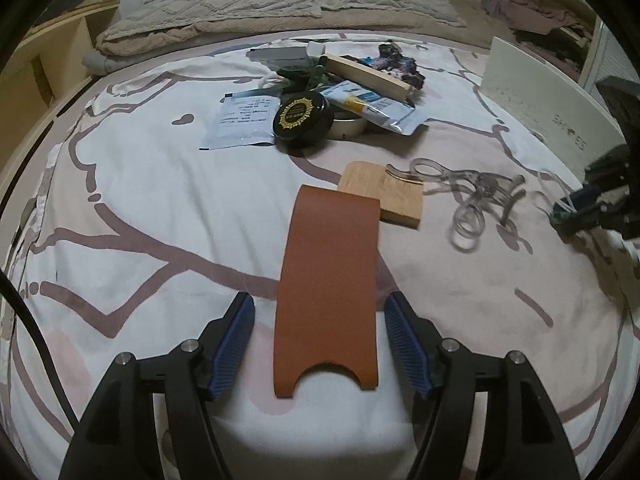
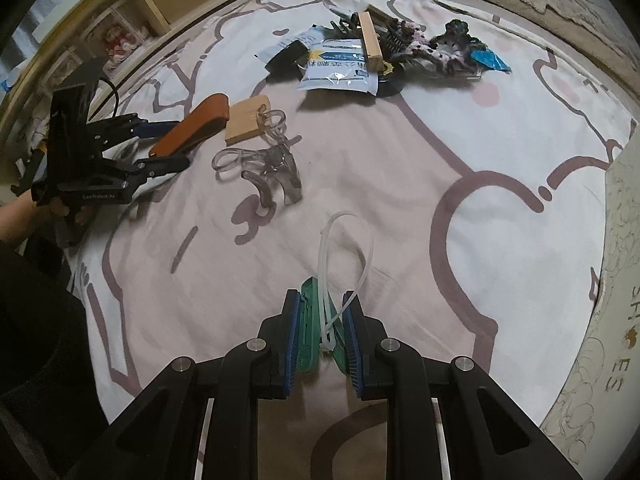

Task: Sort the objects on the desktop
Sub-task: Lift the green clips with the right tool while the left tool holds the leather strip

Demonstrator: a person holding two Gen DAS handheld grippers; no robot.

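Here the sorting runs on a bed [image 1: 160,208], with 2 grippers at work. On the left, the left gripper [image 1: 320,344] has its jaws apart on either side of a brown leather sleeve [image 1: 328,288] lying flat on the bedspread; neither pad appears to touch it. Its far end overlaps a small wooden block [image 1: 394,192], and clear plastic clips [image 1: 472,196] lie just beside that. To grip the sleeve well, the jaws should probably close across its narrow width near the notched end, low enough to catch the thin leather without pinching fabric, then draw back so the block is not dragged along.

Further right, the right gripper [image 2: 322,332] is clamped on a green plastic piece [image 2: 310,320] with a white cable tie [image 2: 344,248] looped through it, held above the bedspread. The unsorted pile [image 2: 360,56] sits well apart, toward the pillows.
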